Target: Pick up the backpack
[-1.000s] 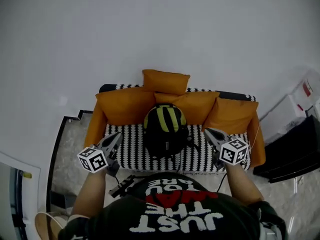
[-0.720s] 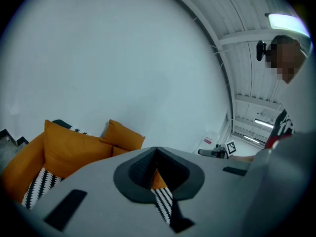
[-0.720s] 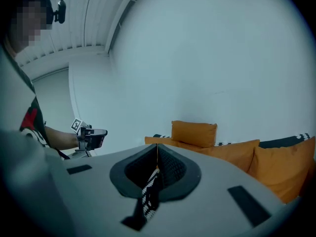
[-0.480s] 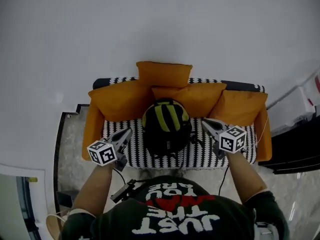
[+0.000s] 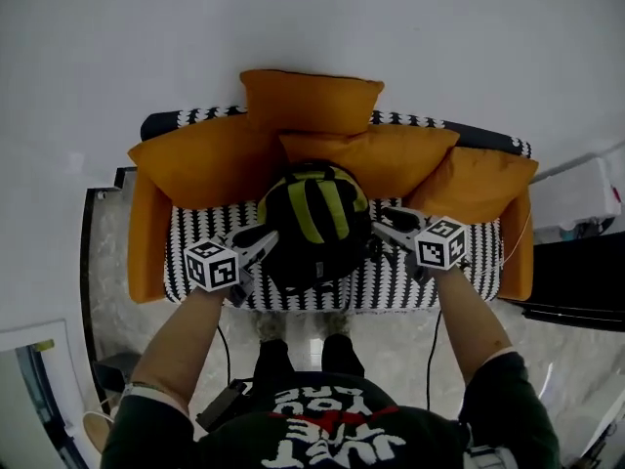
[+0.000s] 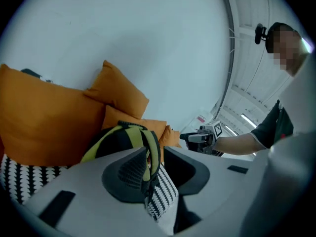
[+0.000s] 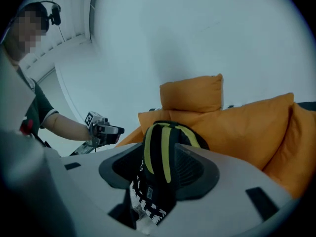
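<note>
A black backpack (image 5: 314, 225) with yellow stripes stands upright in the middle of the sofa seat, leaning on the orange cushions. My left gripper (image 5: 262, 243) is at its left side and my right gripper (image 5: 382, 222) at its right side, both close to it; whether they touch it I cannot tell. In the left gripper view the backpack (image 6: 123, 137) shows through the gap of the open left gripper (image 6: 155, 168). In the right gripper view the backpack (image 7: 165, 142) fills the gap of the open right gripper (image 7: 158, 171). Neither holds anything.
The sofa (image 5: 410, 287) has a black-and-white patterned seat, several orange cushions (image 5: 311, 100) along the back and orange arms. It stands against a white wall. A white box (image 5: 586, 199) and a dark cabinet (image 5: 586, 283) stand to the right. A black device (image 5: 223, 405) lies on the floor.
Both grippers have moved forward from the seat's front to the backpack's sides. Their jaws, nearly together before, now stand apart. The head view has moved closer over the sofa.
</note>
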